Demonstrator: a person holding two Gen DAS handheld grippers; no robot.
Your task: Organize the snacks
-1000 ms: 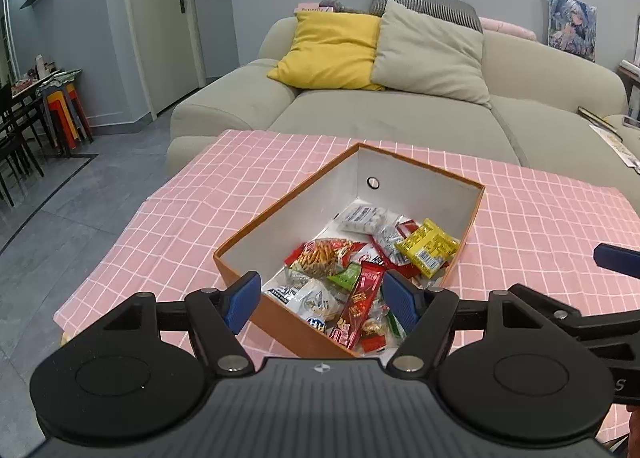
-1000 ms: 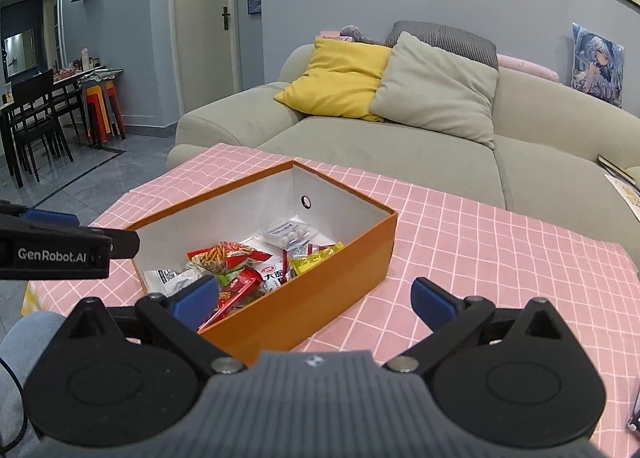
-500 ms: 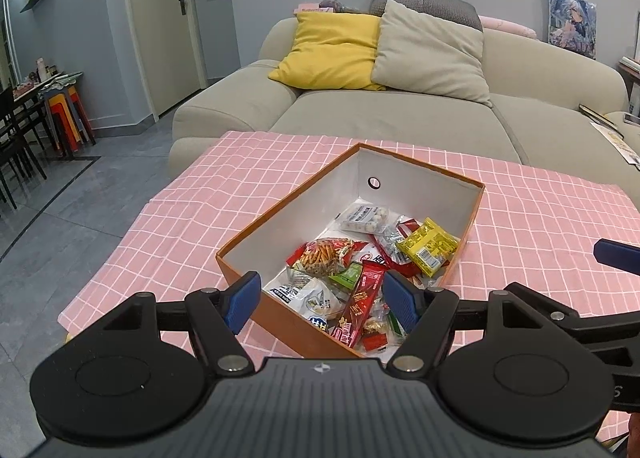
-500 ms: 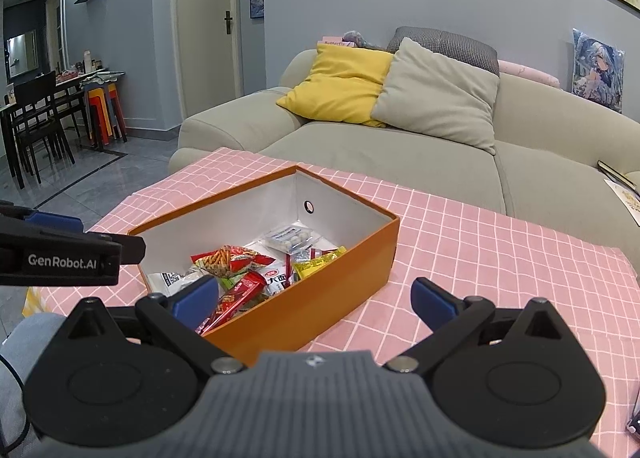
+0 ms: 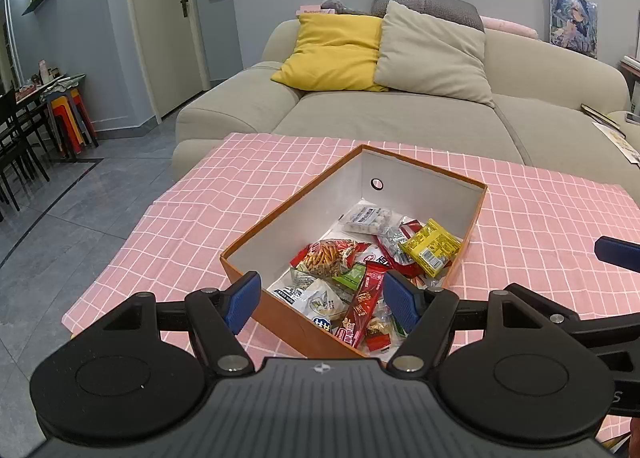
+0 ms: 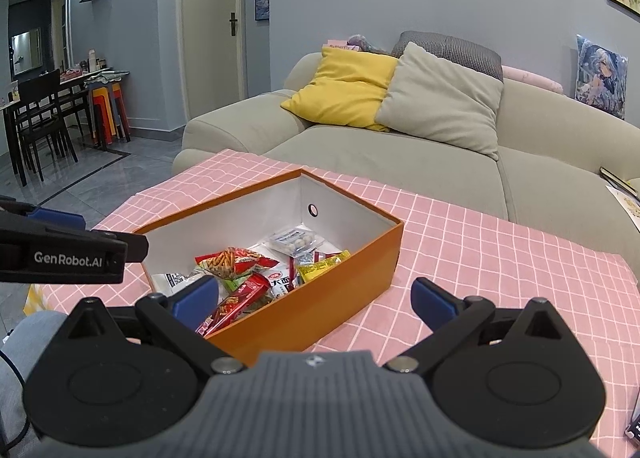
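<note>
Snacks [image 5: 362, 258] sit piled in the orange box [image 5: 280, 310] on my pink-checked bench [image 5: 168, 242]. From my left wrist, my left tool [image 5: 322, 296] hangs over the box's near corner, blue pads apart, gripping nothing. From my right wrist, my right tool [image 6: 314, 296] hovers beside the box's long side, spread wide and empty, with the yellow packet [image 6: 322, 266] against the near wall.

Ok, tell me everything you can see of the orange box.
The orange box is an open-topped, lidless rectangular carton, apparently cardboard: orange outside, white inside, with a round hole in its far end wall. It sits flat on the pink checked tablecloth, angled to the table edge. Snack packets cover its floor. Neither the left gripper nor the right gripper touches it.
</note>
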